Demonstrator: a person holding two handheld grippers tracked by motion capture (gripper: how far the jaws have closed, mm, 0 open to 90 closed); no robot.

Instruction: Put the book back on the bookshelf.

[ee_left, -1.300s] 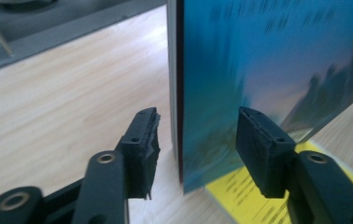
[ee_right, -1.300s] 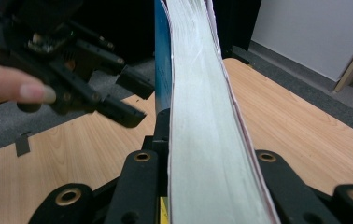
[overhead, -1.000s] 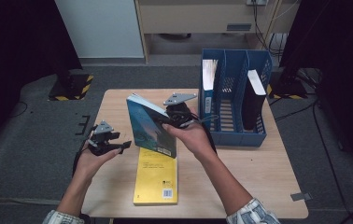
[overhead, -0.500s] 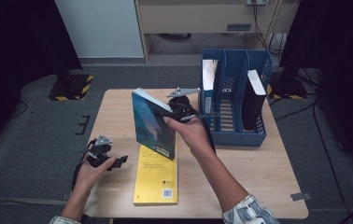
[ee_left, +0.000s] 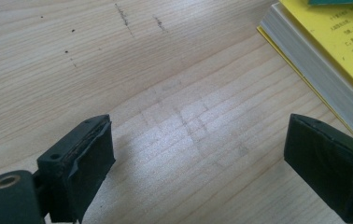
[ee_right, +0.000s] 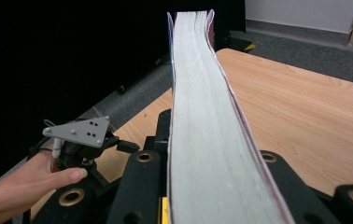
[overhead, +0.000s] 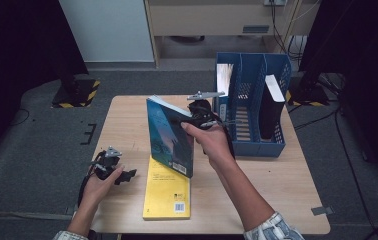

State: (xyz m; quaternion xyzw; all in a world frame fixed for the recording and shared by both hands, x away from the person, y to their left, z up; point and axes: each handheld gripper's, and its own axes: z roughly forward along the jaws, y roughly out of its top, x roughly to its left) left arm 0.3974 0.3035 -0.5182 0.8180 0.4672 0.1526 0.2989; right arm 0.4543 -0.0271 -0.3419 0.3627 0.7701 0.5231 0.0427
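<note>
Right gripper (overhead: pixel 189 120): you are clamping its jaws tight on the teal book (overhead: pixel 169 137), one on each cover, with the page block showing between them in the right gripper view.
Left gripper (overhead: pixel 122 176): you are holding it low over the table (overhead: pixel 287 190) near the left edge; its jaws have just been opening and are standing wide apart, with bare wood between them and nothing gripped.
Teal book: you are holding it up on edge above the table's middle, just left of the blue file rack (overhead: pixel 257 100). Its long axis is running roughly upright, tilted a little, with the lower corner hanging over the yellow book (overhead: pixel 169 192).
Yellow book: it is lying flat on the table near the front edge, just beside your left gripper, its long side pointing away from you.
</note>
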